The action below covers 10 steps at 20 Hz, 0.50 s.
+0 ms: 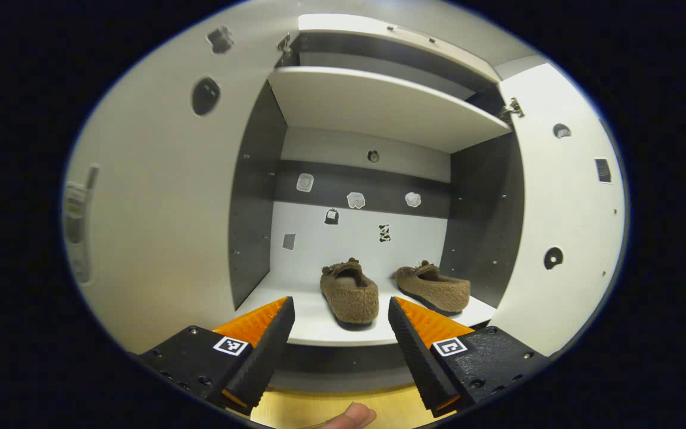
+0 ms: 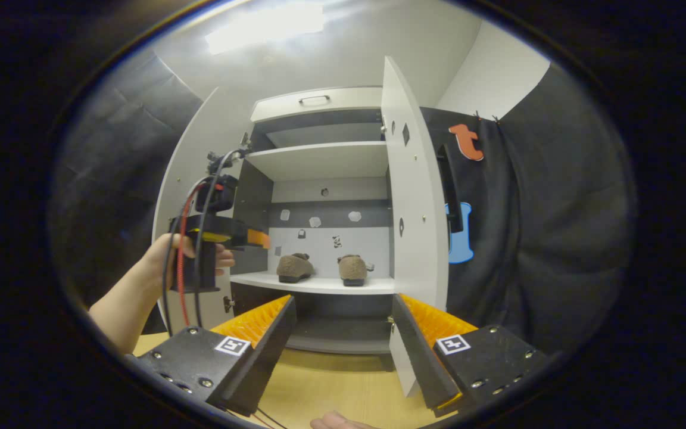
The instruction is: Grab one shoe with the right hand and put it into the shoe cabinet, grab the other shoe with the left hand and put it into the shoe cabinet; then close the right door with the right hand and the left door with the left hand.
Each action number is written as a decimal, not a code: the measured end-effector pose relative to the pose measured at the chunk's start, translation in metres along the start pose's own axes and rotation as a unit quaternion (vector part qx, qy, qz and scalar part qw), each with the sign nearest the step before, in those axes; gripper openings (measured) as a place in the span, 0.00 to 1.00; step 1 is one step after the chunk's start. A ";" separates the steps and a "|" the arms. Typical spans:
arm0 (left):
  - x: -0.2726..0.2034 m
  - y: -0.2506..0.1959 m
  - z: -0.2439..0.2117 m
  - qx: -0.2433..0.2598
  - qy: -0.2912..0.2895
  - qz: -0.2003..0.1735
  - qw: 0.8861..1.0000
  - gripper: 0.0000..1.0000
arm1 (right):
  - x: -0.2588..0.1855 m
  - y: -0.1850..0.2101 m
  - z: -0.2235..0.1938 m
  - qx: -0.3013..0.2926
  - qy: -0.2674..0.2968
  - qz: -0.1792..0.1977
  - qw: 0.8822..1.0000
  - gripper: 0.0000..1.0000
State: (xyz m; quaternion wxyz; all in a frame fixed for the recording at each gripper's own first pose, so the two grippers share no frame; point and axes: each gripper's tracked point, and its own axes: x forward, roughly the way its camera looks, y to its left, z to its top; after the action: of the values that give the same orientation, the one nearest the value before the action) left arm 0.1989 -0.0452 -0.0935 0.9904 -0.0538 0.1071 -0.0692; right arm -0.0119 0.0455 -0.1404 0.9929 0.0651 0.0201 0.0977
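At six o'clock in each view: left gripper (image 1: 338, 333) and right gripper (image 2: 343, 339), both spread, holding nothing. Beyond, at twelve o'clock: cabinet (image 2: 319, 286) shelf bearing two brown fuzzy shoes (image 1: 349, 293), (image 1: 433, 288). Right door (image 2: 414, 196) and left door (image 1: 158, 208) open; probably light, rigid panels, best pushed at the free edge.

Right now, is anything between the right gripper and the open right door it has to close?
Nothing visible. The right gripper, jaws open and empty, faces the white right cabinet door across bare wooden floor. Both brown fuzzy shoes sit inside on the white shelf.
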 end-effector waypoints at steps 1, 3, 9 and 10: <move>-0.019 0.001 0.004 0.004 -0.011 0.003 1.000 0.96 | -0.007 -0.001 0.003 0.005 0.000 -0.001 1.000 0.98; -0.056 -0.002 0.012 0.009 -0.034 -0.004 0.999 0.96 | -0.019 -0.004 0.013 0.015 -0.005 -0.003 1.000 0.98; -0.152 -0.010 0.003 0.018 -0.041 -0.028 0.999 0.96 | -0.034 -0.041 0.034 0.019 0.003 -0.011 1.000 0.98; -0.163 -0.008 0.000 0.017 -0.041 -0.028 0.999 0.96 | -0.032 -0.052 0.035 0.014 0.006 -0.012 1.000 0.98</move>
State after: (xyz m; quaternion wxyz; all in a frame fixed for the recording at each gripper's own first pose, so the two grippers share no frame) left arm 0.0398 -0.0287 -0.0590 0.9924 -0.0427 0.0636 -0.0966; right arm -0.0318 -0.0163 -0.1116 0.9928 0.0785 0.0287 0.0855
